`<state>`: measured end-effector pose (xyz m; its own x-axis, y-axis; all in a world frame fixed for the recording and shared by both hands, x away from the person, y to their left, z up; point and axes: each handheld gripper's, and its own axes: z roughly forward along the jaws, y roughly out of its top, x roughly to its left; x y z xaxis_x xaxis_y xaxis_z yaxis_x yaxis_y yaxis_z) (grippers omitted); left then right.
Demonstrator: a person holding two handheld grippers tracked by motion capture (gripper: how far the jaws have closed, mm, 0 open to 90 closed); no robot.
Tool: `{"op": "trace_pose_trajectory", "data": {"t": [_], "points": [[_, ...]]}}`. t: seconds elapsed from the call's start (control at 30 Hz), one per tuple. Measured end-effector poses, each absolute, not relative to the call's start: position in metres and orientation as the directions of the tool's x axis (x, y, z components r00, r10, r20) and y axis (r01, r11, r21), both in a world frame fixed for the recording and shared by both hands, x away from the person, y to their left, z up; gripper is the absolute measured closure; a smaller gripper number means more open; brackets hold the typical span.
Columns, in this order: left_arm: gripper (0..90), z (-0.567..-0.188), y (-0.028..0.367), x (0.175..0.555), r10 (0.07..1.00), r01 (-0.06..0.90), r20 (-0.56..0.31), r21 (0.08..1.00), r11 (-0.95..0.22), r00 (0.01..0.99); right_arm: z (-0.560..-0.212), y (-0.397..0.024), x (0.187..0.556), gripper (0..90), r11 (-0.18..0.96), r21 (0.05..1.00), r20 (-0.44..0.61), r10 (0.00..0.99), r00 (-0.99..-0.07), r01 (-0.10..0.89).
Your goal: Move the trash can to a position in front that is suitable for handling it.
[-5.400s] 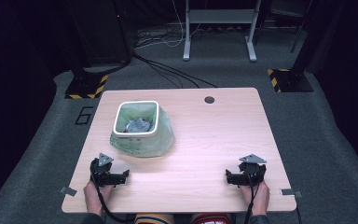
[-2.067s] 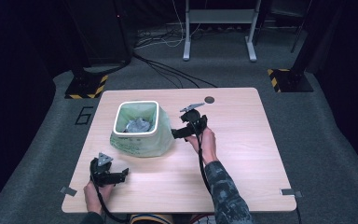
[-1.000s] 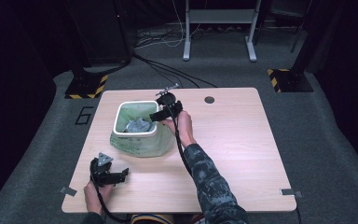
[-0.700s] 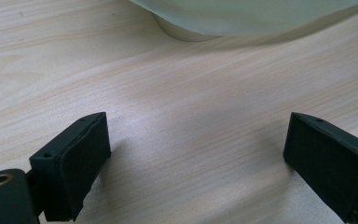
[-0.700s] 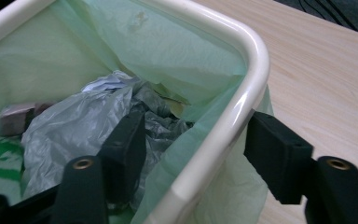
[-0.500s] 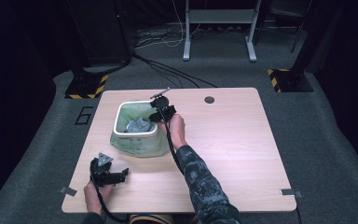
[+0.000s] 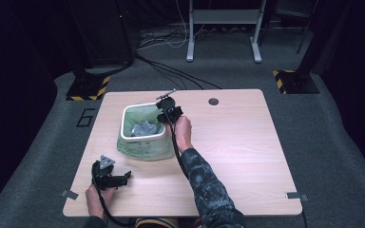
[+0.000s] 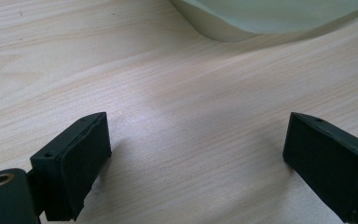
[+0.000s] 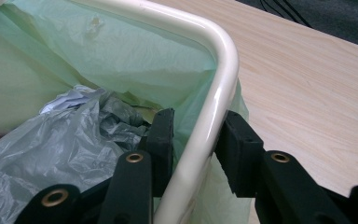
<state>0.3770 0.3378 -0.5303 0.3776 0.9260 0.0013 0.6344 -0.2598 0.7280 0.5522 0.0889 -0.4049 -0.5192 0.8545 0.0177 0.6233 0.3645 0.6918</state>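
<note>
A white-rimmed bin [image 7: 142,142] lined with a pale green bag [image 9: 121,56] stands on the left half of the wooden table [image 7: 237,156]. Crumpled grey plastic [image 9: 51,144] lies inside it. My right gripper [image 7: 163,117] is at the bin's near right corner. Its jaws have just been closing, and one pad is now inside the bin and one outside, pressed on the white rim [image 9: 216,88]. My left gripper [image 7: 125,176] rests at the table's front left, and in the left gripper view it [image 8: 200,135] stands open over bare wood, with the bag's bulge [image 8: 270,18] ahead.
A round cable hole [image 7: 213,101] sits near the table's far edge. Tape marks lie at the front corners [image 7: 69,194]. Cables and a desk frame [image 7: 223,28] are on the dark floor beyond the table.
The right hand came from the table's front right edge up to the bin, then edged left onto its corner. Its jaws closed around the rim. The left gripper stayed put.
</note>
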Motion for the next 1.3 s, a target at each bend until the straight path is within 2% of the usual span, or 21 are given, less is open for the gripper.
{"op": "trace_pose_trajectory", "data": {"t": [1.3], "points": [[7.9, -0.53, 0.338, 0.377, 0.926, 0.632, 0.002, 0.73, -0.26, 0.378, -0.406, 0.035, 0.543, 66.4, 0.321, 0.703, 0.022, 0.882, -0.47, 0.635]]}}
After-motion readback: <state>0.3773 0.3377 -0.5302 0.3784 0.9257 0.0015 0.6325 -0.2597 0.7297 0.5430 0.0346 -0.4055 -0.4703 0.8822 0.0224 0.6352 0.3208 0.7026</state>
